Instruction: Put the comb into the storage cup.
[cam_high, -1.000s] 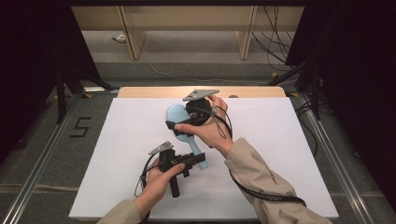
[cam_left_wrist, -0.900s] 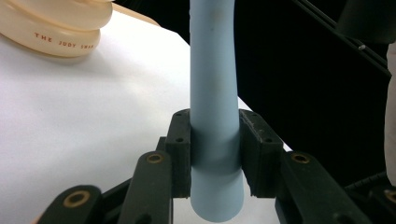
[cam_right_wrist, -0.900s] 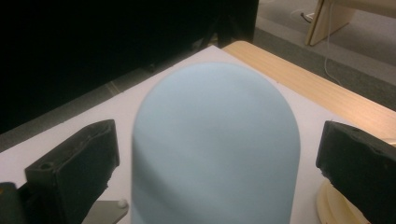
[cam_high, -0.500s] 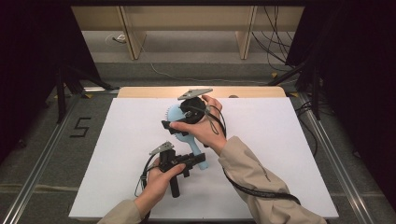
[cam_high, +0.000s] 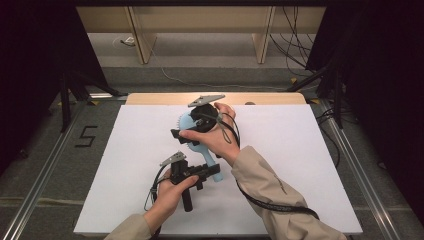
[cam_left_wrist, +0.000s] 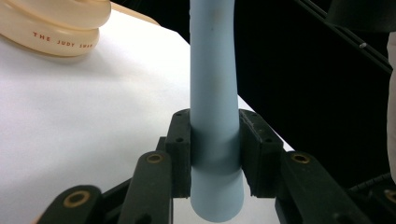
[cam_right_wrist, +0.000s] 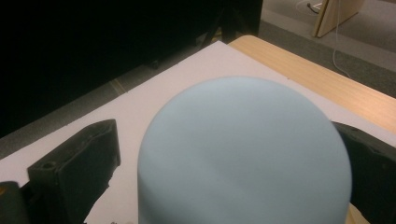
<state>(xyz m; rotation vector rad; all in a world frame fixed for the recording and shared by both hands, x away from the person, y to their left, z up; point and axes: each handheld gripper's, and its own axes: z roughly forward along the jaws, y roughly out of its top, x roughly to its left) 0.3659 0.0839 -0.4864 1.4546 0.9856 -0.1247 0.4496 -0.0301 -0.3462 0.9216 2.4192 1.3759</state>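
White table (cam_high: 310, 165), grey floor (cam_high: 45, 150); left hand-held gripper (cam_left_wrist: 215, 154) clamps blue handle (cam_left_wrist: 212, 93).

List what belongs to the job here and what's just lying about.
In the job:
- light blue handled tool
- left gripper, clamped on its handle
- right gripper, jaws either side of its rounded head

Lying about:
- cream lettered ring
- floor cables
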